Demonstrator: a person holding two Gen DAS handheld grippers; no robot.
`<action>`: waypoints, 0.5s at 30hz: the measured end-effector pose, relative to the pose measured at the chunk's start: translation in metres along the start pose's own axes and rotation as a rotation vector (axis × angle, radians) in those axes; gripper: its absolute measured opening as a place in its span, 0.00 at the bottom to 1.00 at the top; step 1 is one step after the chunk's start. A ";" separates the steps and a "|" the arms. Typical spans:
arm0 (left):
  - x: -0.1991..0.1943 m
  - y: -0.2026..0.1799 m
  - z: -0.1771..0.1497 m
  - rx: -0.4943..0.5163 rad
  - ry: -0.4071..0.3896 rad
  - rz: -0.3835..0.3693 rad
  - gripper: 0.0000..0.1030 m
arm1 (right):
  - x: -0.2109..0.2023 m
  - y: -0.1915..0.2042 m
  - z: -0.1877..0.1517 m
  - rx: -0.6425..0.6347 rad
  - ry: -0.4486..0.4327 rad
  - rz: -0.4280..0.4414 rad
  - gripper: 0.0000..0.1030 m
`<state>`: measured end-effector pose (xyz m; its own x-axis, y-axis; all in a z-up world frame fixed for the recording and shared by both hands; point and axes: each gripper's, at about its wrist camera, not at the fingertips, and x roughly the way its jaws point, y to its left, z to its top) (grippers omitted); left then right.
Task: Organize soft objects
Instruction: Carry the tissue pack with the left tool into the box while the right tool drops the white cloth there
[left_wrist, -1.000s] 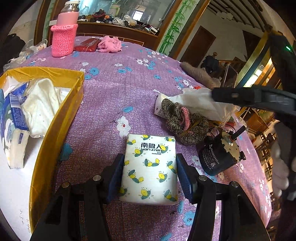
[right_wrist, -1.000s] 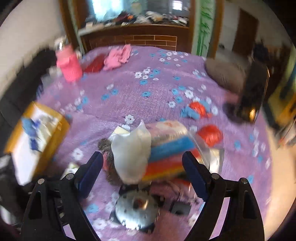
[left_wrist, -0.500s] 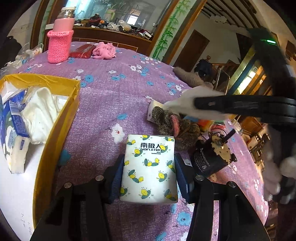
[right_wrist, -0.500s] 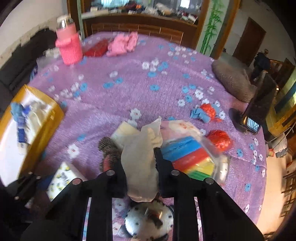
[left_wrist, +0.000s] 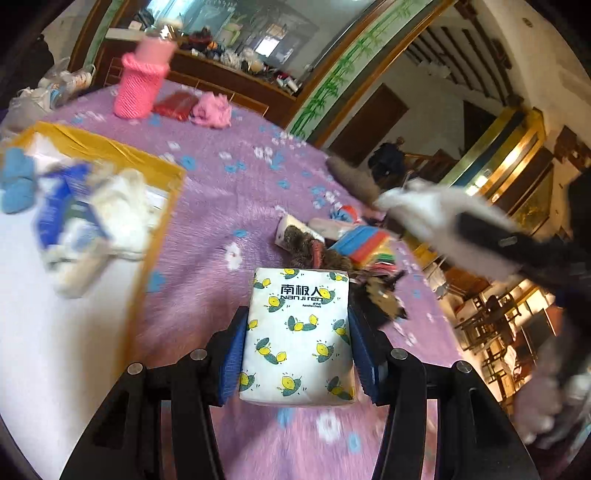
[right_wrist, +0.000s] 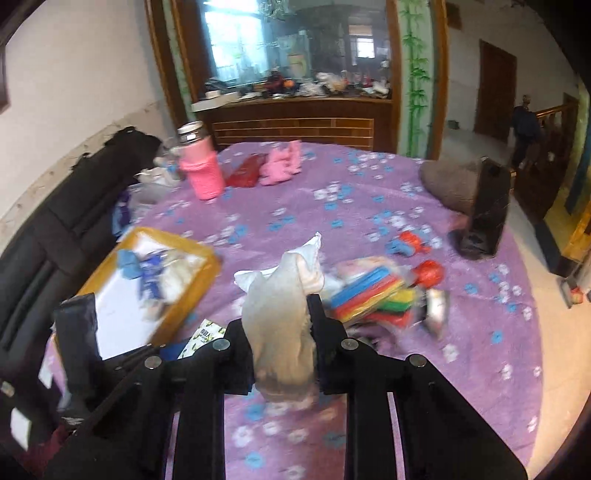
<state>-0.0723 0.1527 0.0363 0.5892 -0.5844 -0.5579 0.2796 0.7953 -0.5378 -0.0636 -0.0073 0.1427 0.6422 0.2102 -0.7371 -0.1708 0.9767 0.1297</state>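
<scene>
- Both hands are lifting now: the left gripper (left_wrist: 297, 354) is squeezing the tissue pack (left_wrist: 298, 332) tight, above the purple tabletop (left_wrist: 229, 199).
- The right gripper (right_wrist: 282, 332), fingers nearly shut, is pinching the white cloth (right_wrist: 284, 314), which is dangling and could be slipping out before reaching the yellow box (right_wrist: 184, 302).

Lived-in home interior, likely a family living room. Purple flower-print cloth (right_wrist: 332, 192) spread over a large surface, filling the middle of the frame. Behind it, top centre, a dark wooden sideboard (right_wrist: 295, 122) crowded with household clutter below a big mirror or window (right_wrist: 288, 40). Bamboo-painted pillar (right_wrist: 415, 74) at upper right, a wooden door (right_wrist: 495, 92) beyond, a wooden stair railing (right_wrist: 554, 110) at far right. Black sofa (right_wrist: 55, 221) along the left edge.
</scene>
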 end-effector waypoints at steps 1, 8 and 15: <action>-0.014 0.003 0.001 0.012 -0.012 0.014 0.49 | 0.003 0.007 -0.002 0.000 0.011 0.025 0.20; -0.090 0.070 0.034 0.072 -0.072 0.342 0.49 | 0.048 0.070 -0.013 0.006 0.099 0.210 0.20; -0.084 0.149 0.071 -0.033 0.024 0.512 0.49 | 0.113 0.135 -0.017 0.063 0.196 0.386 0.20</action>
<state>-0.0264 0.3311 0.0478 0.6268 -0.1254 -0.7690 -0.0644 0.9752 -0.2115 -0.0263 0.1473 0.0654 0.3852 0.5540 -0.7381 -0.3204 0.8303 0.4560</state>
